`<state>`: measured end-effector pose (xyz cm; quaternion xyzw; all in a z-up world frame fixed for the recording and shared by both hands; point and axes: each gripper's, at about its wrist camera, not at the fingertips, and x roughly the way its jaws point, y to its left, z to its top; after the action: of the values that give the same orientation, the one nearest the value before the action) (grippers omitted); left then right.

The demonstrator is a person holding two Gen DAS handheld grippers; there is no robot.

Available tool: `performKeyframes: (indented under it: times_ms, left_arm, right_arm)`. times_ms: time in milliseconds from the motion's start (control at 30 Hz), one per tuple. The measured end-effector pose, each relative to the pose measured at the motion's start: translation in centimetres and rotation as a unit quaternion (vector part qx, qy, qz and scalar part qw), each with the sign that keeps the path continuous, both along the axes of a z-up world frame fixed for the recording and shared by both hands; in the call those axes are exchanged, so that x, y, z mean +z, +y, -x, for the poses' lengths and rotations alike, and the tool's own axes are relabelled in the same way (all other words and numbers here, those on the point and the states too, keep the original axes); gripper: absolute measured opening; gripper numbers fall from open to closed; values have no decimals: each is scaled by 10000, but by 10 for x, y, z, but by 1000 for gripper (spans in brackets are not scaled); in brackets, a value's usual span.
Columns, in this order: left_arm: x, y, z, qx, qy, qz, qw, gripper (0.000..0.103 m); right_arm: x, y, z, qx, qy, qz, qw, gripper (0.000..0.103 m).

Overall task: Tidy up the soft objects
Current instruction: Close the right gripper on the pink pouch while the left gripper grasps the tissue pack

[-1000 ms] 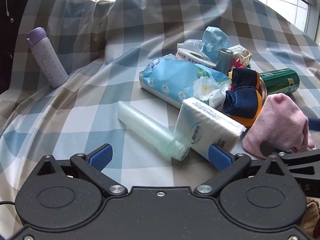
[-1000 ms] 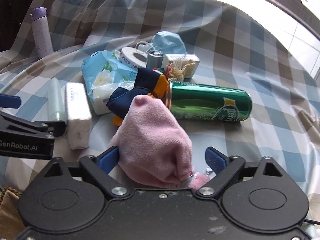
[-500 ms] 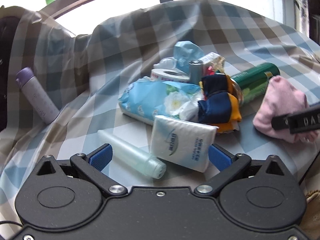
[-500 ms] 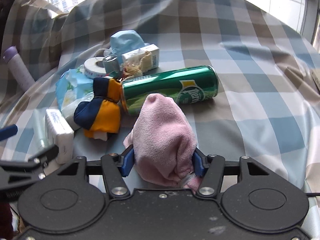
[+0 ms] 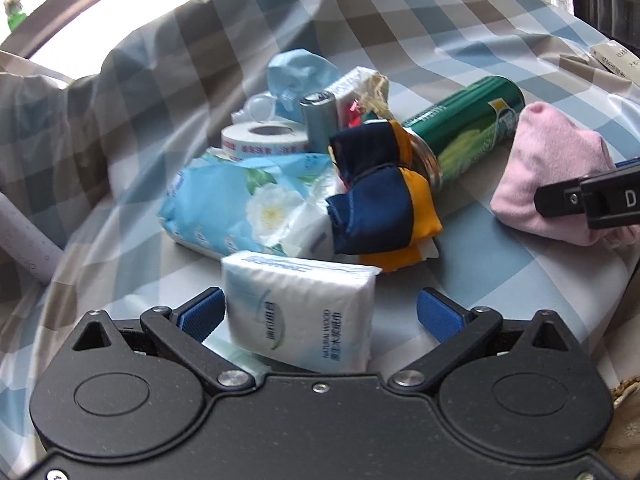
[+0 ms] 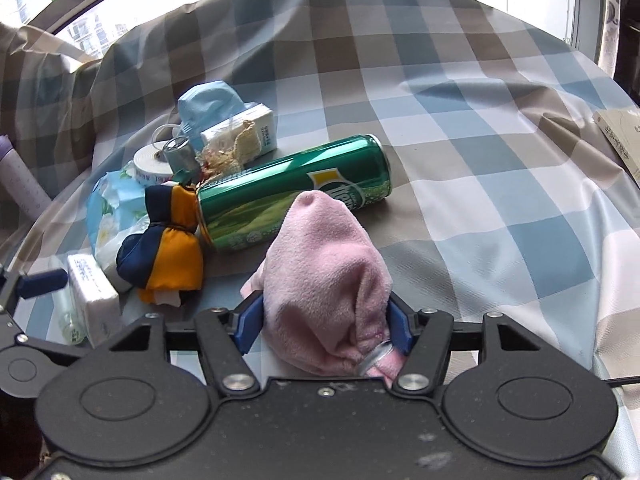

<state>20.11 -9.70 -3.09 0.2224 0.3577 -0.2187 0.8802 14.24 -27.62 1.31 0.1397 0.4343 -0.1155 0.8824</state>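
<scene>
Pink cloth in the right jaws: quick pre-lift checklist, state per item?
1. Right gripper shut on the pink cloth: ok.
2. Both blue pads pressing fabric: ok.
3. Cloth clear of the green can: cannot tell, its tip overlaps the can in the right wrist view.
4. Metal ring at the cloth's lower edge clear of the pads: not ok, it sits by the right pad.
5. Left gripper open around the white tissue pack: ok.
</scene>
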Motion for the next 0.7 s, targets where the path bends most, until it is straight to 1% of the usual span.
performKeyframes:
  times_ms: [67,133,267,333,500,533,600,633,667,700]
  left_arm:
    - [-2,-2,1,-4,-22,-13,10000,99]
    - [-4,-4,2,-3,-69,-15,10000,99]
    - [-7,-7,3,26,-162,-33,9999,99]
    - [-8,-7,3,2,-189,-36,9998,99]
    - [-5,-5,-1,40,-87,90,9999,99]
    - [-4,-5,-2,63,-55,133,9999,98]
    - [-2,-3,-3,52,-20,234,9997,91]
    - [0,-1,-2,41,-16,323,9995,84]
    - [2,0,-2,45,-26,368,9993,79]
    - [4,1,-1,62,-49,375,9993,77]
  right_arm:
    - [-1,-1,0,-61,-39,5,10000,64]
    - [-1,0,1,-133,-105,97,9998,70]
    - [-2,1,1,-297,-195,265,9990,78]
    - [-3,3,-1,-286,-179,310,9989,83]
    - [-8,5,-6,-211,-48,283,9994,90]
    - [-10,5,-7,-215,-24,281,9994,90]
    - [-11,5,-8,-239,6,290,9993,90]
    - [-12,5,-9,-239,10,302,9993,89]
    - [-12,5,-9,-244,17,316,9992,88]
    - [-13,5,-10,-237,22,307,9992,84]
